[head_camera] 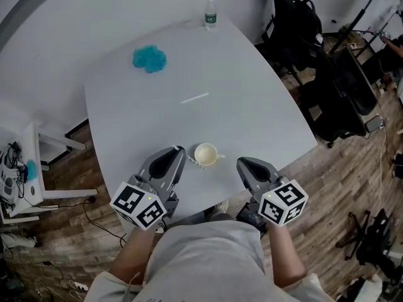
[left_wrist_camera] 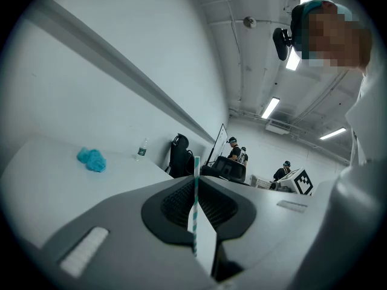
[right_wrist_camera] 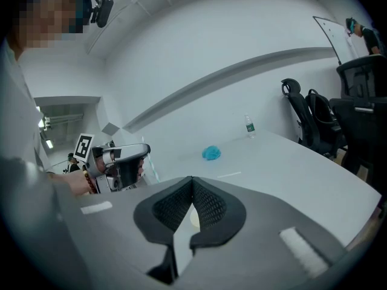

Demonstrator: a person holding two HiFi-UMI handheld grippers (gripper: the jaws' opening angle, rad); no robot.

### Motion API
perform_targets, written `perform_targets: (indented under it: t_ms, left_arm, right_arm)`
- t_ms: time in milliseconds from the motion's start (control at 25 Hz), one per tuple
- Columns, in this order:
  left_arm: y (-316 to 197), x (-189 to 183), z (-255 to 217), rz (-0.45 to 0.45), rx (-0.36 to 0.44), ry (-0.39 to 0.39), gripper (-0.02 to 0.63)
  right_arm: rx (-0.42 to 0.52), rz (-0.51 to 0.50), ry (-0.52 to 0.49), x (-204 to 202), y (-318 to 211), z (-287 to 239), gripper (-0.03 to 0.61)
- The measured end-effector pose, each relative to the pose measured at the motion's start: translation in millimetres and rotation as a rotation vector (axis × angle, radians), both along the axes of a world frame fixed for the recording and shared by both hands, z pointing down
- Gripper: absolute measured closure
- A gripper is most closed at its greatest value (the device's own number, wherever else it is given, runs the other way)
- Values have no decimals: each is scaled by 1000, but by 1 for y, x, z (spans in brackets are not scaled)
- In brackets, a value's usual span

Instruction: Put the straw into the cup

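Nearest to us, our left gripper has its jaws pressed together on the straw, a thin one striped teal and white. The straw stands upright in the pinch and rises just past the jaw tips. Our right gripper has its jaws brought together at the tips with nothing between them.

Both grippers hang over the near edge of the pale grey table. The cup stands between them, upright and open at the top, closer to the left jaws than to the right. The held straw lies just beside the cup's left rim. We cannot tell whether it touches the rim.

Further out, near the middle of the table, we see a thin pale stick lying flat, well apart from the cup. Beyond it to the left sits a crumpled blue cloth. A water bottle stands upright at the far edge. Black chairs stand off the table's right side.
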State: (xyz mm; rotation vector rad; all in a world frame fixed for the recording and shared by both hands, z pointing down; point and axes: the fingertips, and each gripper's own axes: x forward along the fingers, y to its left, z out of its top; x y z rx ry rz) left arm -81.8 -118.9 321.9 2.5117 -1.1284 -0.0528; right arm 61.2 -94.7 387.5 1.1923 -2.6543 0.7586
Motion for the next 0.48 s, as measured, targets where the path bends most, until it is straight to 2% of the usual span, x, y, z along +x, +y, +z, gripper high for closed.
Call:
perform_targets:
  t_ms: [160,480]
  left_arm:
    - [-10,2,15,-1,-20,5,577]
    - [-31,-7,35,-44,-71,76,577]
  right_arm:
    - [-21,8,8,4,-6,6,572]
    - [-57,8,6,3,-17,17,572]
